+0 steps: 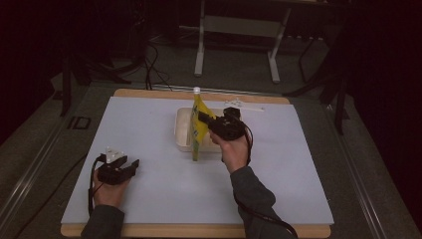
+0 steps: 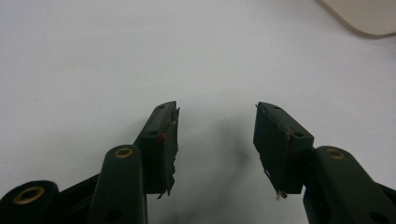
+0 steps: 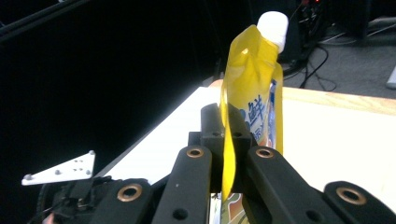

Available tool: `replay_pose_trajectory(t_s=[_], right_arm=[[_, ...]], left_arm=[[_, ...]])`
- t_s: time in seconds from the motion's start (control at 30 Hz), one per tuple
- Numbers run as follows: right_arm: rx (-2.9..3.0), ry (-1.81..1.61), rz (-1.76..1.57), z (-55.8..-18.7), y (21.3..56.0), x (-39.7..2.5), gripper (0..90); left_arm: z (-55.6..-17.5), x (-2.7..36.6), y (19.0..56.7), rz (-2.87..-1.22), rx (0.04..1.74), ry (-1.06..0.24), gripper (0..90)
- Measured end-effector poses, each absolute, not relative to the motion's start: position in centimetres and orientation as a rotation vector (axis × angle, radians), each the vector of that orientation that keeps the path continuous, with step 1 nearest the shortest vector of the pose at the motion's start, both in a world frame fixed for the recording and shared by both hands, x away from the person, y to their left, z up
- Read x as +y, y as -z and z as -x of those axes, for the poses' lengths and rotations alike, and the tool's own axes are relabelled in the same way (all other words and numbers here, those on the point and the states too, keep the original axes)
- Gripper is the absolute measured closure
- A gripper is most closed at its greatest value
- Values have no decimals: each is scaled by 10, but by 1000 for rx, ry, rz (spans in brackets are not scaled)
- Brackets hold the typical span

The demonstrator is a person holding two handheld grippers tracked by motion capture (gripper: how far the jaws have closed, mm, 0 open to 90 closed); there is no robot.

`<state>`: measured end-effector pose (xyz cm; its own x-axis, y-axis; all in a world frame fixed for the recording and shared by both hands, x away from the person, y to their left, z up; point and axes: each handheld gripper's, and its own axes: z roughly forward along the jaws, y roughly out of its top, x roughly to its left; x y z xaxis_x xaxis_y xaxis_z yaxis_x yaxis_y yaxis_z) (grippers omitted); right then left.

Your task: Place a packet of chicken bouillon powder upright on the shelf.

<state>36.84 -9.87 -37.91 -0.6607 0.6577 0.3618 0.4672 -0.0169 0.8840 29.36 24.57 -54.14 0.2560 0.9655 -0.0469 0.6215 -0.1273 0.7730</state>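
Note:
A yellow spouted pouch (image 1: 197, 139) with a white cap stands upright at the front right of a cream tray (image 1: 182, 127), its lower end near the white board. My right gripper (image 1: 203, 119) is shut on the pouch's side edge; in the right gripper view the pouch (image 3: 254, 79) rises between the closed jaws of that gripper (image 3: 229, 135). My left gripper (image 1: 130, 165) rests low at the board's front left, open and holding nothing. In the left gripper view this gripper (image 2: 217, 126) has its jaws spread over bare white surface.
The white board (image 1: 164, 199) lies on a wooden table (image 1: 199, 231). A small white object (image 1: 244, 105) lies behind the tray near the far edge. The tray's corner (image 2: 369, 18) lies ahead and to the right of the left gripper. Metal stand legs (image 1: 236, 45) are on the floor beyond.

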Motion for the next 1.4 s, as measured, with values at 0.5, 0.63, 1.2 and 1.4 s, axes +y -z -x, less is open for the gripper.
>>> replay_pose_trajectory(t_s=[0.5, 0.63, 1.2, 1.4], right_arm=[[2026, -1738, -1222, -384, 377, -94, 900], [2015, -1735, -1224, -386, 375, -93, 900], [1972, -1722, -1233, -391, 375, -87, 900], [1948, -1706, -1221, -393, 375, -84, 900]], left_arm=[[-294, 246, 541, -1837, 1447, -631, 493], [-294, 246, 541, -1838, 1449, -630, 493], [-294, 246, 542, -1838, 1446, -630, 493], [-294, 246, 542, -1838, 1446, -629, 492]])
